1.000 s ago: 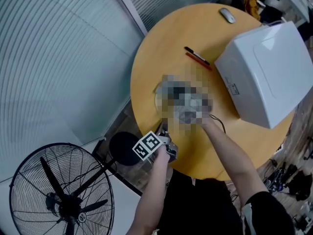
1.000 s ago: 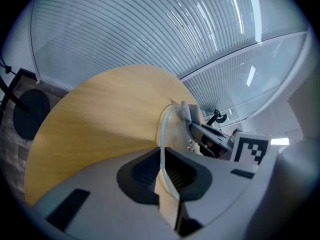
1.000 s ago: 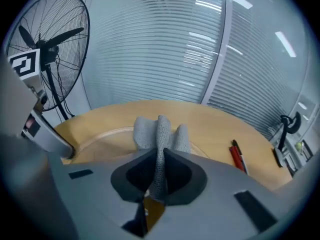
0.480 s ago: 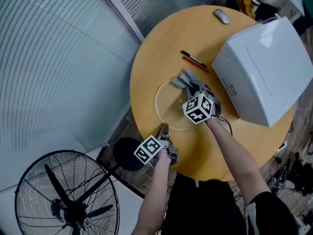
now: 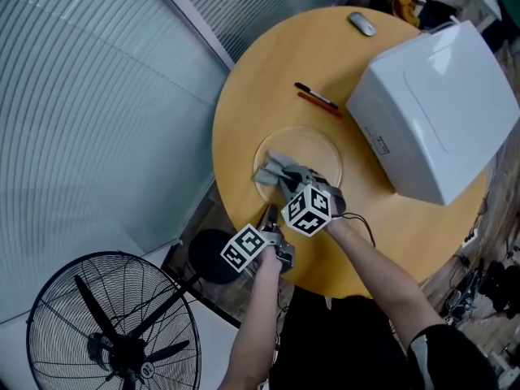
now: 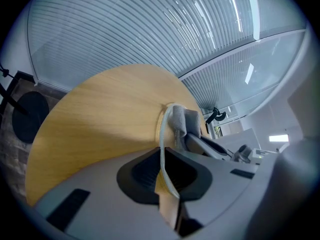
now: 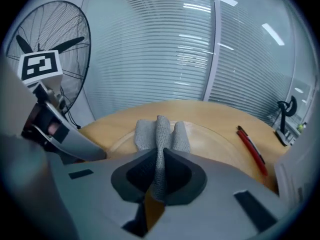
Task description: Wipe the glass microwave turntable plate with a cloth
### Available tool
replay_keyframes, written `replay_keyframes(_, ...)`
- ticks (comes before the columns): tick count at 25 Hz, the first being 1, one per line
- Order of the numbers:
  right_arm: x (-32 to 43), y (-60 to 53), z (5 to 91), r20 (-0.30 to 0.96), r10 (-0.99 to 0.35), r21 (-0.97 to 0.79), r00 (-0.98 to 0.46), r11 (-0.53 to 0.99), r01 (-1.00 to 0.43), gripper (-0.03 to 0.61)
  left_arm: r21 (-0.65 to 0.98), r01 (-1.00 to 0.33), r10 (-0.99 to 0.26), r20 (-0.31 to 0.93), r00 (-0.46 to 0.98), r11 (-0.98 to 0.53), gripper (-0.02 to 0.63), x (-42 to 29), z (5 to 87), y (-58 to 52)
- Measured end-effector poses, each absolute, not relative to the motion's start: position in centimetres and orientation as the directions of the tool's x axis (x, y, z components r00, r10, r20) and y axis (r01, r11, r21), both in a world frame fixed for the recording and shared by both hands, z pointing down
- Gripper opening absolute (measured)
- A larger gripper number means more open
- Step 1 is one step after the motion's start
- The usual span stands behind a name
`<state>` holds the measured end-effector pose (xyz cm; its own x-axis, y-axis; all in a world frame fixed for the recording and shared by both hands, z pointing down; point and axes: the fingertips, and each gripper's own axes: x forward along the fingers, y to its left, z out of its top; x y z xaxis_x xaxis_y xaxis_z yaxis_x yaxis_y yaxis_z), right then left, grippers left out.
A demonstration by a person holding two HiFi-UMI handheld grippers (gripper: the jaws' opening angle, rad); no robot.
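Two grips are at work near the front edge of the round bench [image 5: 260, 80]. The left gripper [image 6: 165, 153] has its fingers closed on the rim of the glass turntable plate [image 5: 315, 148], which lies flat on the wood close to that edge. The right gripper [image 7: 159, 160] has its fingers clamped on a bunched grey cloth [image 7: 158, 128], which rests on the plate's near-left part, just beside the left fingers. My main worry is the plate: glass is slick and only a thin rim is pinched, so a hard wipe toward the person could twist it out of that hold and send it over the edge. The cloth is gathered into a narrow wad, so a sideways drag might tug it free or leave much of the glass untouched. A wide sweep the other way could knock the two pens [image 5: 318, 97] lying between the plate and the microwave [image 5: 431, 112]
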<state>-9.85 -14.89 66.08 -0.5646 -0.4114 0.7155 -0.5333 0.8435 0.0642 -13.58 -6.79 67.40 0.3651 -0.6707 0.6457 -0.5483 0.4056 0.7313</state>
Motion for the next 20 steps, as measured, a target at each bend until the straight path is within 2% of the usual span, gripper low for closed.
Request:
replay_keyframes(6, -12.0, -11.0, 66.2, 0.713, -0.27, -0.017, -0.647, 0.916, -0.401, 0.032, 0.73, -0.554, -0.673, 0.645, 0.363, 0.401, 0.023, -13.6, 67.4, -6.9)
replay_keyframes(11, -9.6, -11.5, 66.5, 0.757, -0.283, 0.119, -0.589, 0.946, -0.302, 0.034, 0.732, -0.548, -0.67, 0.645, 0.368, 0.405, 0.023, -13.6, 67.5, -6.9)
replay_keyframes(16, -4.6, -15.3, 66.5, 0.757, -0.355, 0.147, -0.548, 0.911, -0.386, 0.034, 0.73, -0.556, -0.67, 0.645, 0.367, 0.398, 0.023, -13.5, 67.5, -7.0)
replay_keyframes(20, -0.3, -19.0, 66.4, 0.766, -0.448, 0.183, -0.462, 0.84, -0.511, 0.034, 0.73, -0.556, -0.669, 0.645, 0.37, 0.397, 0.023, -13.5, 67.5, -7.0)
